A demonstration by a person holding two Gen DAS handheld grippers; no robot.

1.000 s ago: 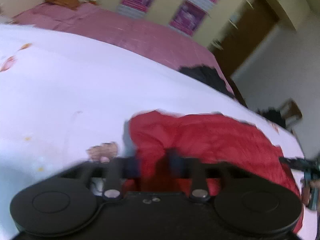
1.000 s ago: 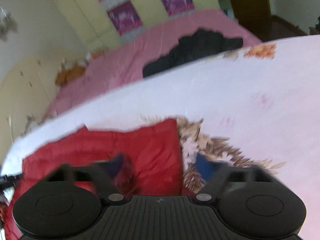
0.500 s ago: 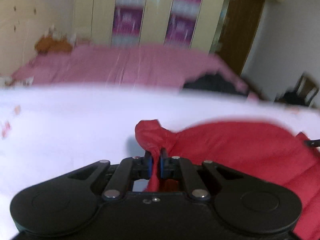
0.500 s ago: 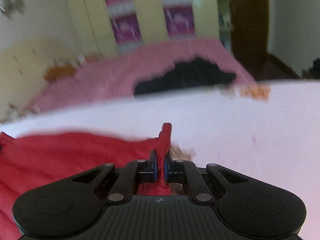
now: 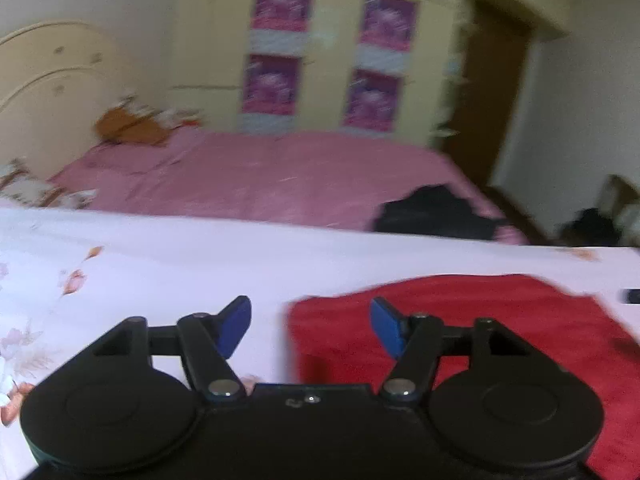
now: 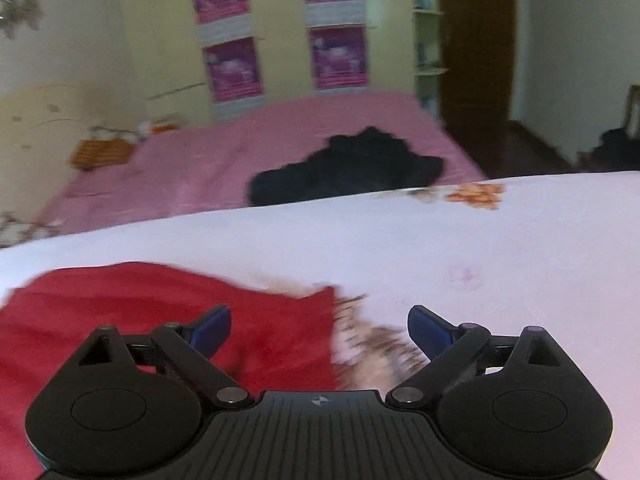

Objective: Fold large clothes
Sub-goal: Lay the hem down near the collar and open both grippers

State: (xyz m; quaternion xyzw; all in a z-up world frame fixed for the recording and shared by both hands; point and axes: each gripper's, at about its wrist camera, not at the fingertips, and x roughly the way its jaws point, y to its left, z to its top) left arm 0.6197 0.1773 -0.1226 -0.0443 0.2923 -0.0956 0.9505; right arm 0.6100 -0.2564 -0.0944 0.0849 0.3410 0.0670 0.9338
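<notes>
A red garment [image 5: 472, 320] lies flat on the white floral sheet [image 5: 160, 264]. In the left wrist view its left edge sits between my open left gripper's [image 5: 310, 324] blue fingertips [image 5: 236, 320], which hold nothing. In the right wrist view the garment [image 6: 160, 312] fills the lower left, and its right corner lies between the spread jaws of my open, empty right gripper [image 6: 320, 330].
Behind the white sheet is a pink bed [image 5: 260, 176] with a black garment [image 6: 348, 168] on it and a brown item [image 5: 128, 128] near the headboard. A wardrobe with purple panels [image 5: 320, 52] and a brown door [image 5: 492, 92] stand behind.
Half a second ago both grippers were shut on pinched corners of the red garment. Now both have opened and let go, and the garment lies flat on the sheet.
</notes>
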